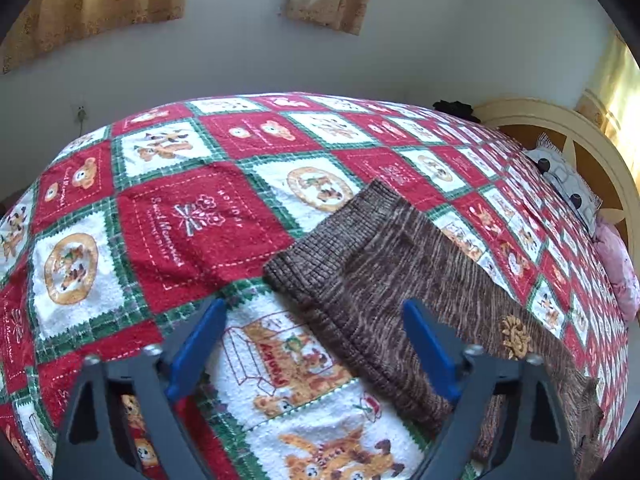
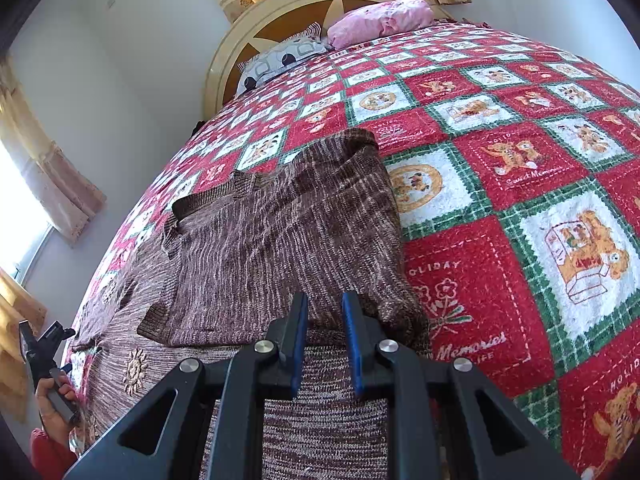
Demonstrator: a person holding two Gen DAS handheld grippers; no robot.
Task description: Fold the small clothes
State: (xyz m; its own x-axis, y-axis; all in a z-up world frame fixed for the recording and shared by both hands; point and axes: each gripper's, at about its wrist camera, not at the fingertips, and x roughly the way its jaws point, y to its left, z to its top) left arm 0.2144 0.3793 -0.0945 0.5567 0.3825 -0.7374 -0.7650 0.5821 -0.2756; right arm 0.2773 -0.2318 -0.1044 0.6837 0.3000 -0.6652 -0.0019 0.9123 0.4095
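From the left wrist camera I saw the brown knit sweater (image 1: pixel 384 280) spread on the bed's red, white and green holiday blanket (image 1: pixel 192 232), running from the centre toward 4 o'clock, a yellow flower patch (image 1: pixel 516 338) on it at 4 o'clock. My left hand-held gripper (image 1: pixel 314 346) was released, its blue fingers (image 1: pixel 200 348) wide apart above the sweater's ribbed edge. Curtains (image 1: pixel 100 4) hung at 11 o'clock, a spotted pillow (image 1: pixel 564 184) lay at 3 o'clock against the headboard (image 1: pixel 560 128).

From the right wrist camera the sweater (image 2: pixel 280 232) lay partly folded over itself, filling the centre and 7 o'clock. My right hand-held gripper (image 2: pixel 324 320) was nearly clenched at the folded layer's near edge; I could not tell whether cloth was pinched. A pink pillow (image 2: pixel 384 20) sat at 12 o'clock, and the person's hand (image 2: pixel 54 404) gripped the other tool at 8 o'clock.
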